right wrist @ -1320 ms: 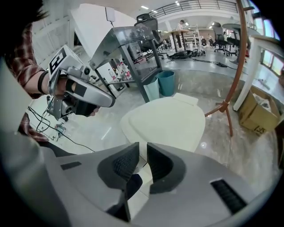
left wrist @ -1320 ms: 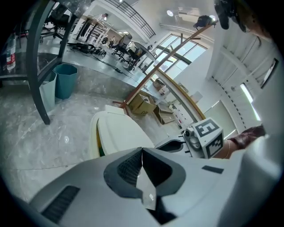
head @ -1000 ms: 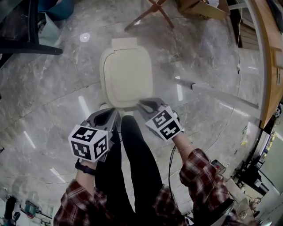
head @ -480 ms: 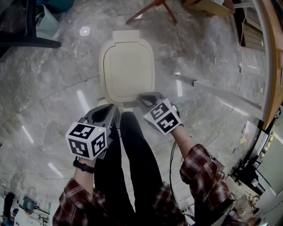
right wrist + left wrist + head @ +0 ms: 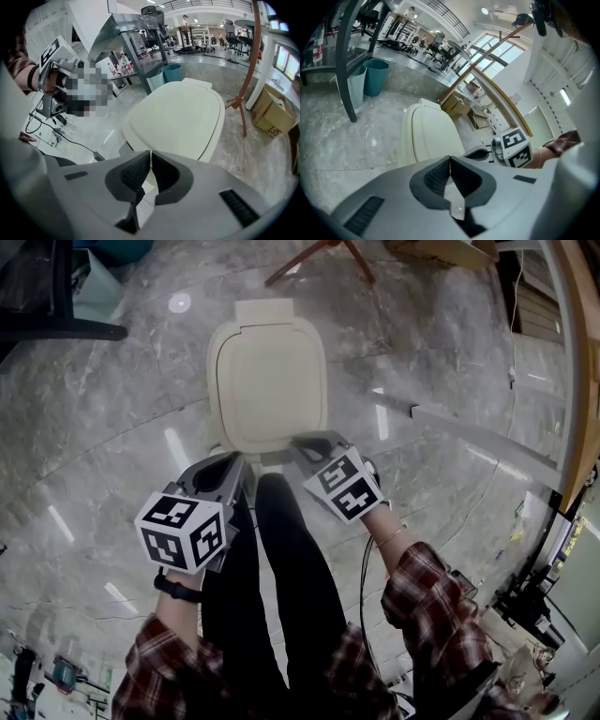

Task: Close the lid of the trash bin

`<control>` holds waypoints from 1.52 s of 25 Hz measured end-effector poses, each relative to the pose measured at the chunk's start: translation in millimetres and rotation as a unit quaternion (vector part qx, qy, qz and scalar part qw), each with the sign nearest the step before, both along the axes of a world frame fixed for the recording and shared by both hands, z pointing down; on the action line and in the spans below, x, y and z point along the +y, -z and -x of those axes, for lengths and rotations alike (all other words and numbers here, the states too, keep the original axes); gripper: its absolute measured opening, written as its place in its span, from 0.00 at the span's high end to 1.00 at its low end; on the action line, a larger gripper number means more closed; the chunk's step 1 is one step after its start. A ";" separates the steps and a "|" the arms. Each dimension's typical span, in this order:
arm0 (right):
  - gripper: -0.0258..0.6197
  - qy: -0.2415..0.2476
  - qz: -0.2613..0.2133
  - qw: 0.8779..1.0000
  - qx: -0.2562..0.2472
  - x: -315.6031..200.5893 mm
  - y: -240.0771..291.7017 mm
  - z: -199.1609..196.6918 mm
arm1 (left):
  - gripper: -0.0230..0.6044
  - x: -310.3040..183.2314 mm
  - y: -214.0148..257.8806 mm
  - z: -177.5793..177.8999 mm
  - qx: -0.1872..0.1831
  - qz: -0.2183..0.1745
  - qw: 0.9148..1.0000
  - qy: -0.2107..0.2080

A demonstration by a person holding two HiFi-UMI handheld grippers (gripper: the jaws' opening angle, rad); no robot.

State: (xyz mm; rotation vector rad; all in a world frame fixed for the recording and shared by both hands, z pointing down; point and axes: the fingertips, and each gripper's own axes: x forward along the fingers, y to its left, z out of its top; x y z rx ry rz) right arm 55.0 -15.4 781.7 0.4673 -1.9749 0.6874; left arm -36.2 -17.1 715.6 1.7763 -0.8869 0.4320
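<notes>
Trash bin (image 5: 219, 424): one, cream, standing on the grey marble floor (image 5: 103, 437) straight ahead of both tools, just past their jaw tips.

Lid (image 5: 269, 376): one, lying flat on the bin with its hinge tab on the side farthest from the tools. No gap shows at the rim in the right gripper view.

Change over the last second: almost none. The lid lies flat as before, and both tools have kept their stations short of the bin's near edge, with only a slight drift of the whole scene in the head view. On that showing the closing seems already done, with no further push on the lid called for.

Left tool (image 5: 450, 158): one, jaws pressed together, nothing between them, clear of the bin.

Right tool (image 5: 150, 153): one, jaws drawn together to a hairline slit, nothing held. Its tips are just short of the lid's near edge, and contact cannot be confirmed.

Marker cubes: two, one on each tool.

Teal waste baskets (image 5: 376, 77): two, side by side, well beyond the left tool and to its left.

Cardboard box (image 5: 274, 115): one, off to the right tool's right.
</notes>
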 end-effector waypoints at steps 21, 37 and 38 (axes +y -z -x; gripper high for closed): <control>0.93 -0.076 -0.006 0.997 0.000 -19.1 49.4 -6.8 | 0.94 -17.8 49.7 29.2 -0.010 -0.029 0.999 0.017; 0.93 -0.157 -0.201 0.943 -0.212 -107.1 427.6 26.3 | 0.94 -84.4 354.6 33.8 0.027 -0.228 0.972 0.056; 0.93 -0.154 -0.215 0.938 -0.224 -108.4 450.6 31.5 | 0.94 -88.4 378.1 32.9 0.030 -0.247 0.967 0.056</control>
